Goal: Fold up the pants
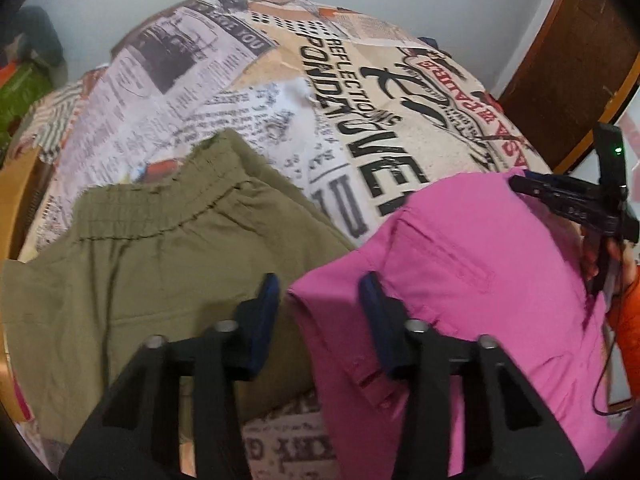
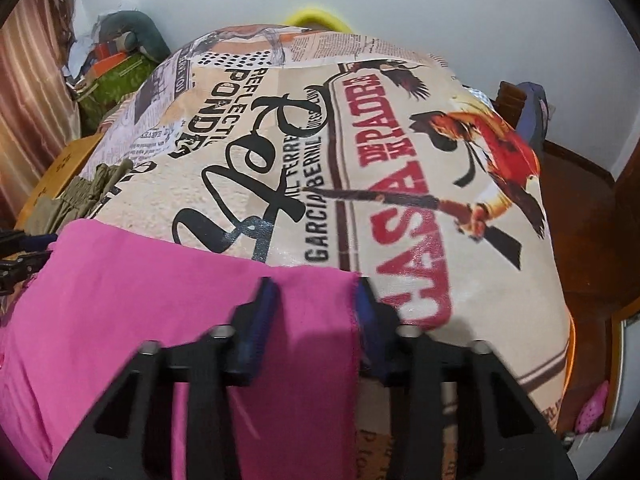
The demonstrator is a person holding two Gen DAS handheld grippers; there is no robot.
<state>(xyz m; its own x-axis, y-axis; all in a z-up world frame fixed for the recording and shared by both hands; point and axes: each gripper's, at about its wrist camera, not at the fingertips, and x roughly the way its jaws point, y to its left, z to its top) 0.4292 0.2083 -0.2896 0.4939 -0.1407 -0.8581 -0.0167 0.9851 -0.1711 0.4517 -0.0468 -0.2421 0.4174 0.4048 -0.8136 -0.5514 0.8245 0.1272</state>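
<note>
Pink pants (image 1: 460,260) lie flat on a table covered with a newspaper-print cloth (image 1: 372,132). My left gripper (image 1: 318,292) stands open over their left corner, with the cloth edge between its blue pads but not squeezed. The pink pants (image 2: 120,300) fill the lower left of the right wrist view. There my right gripper (image 2: 316,296) is open astride their right corner, with flat cloth between the jaws. The right gripper (image 1: 520,182) also shows at the far side of the pants, and the left gripper (image 2: 48,246) at the frame's left edge.
Olive-green pants (image 1: 160,260) with an elastic waistband lie just left of the pink ones, also seen as olive pants (image 2: 80,196). The printed tablecloth (image 2: 280,160) stretches away beyond. Dark wooden furniture (image 1: 560,80) stands at the right, and a pile of coloured things (image 2: 116,68) sits at the back left.
</note>
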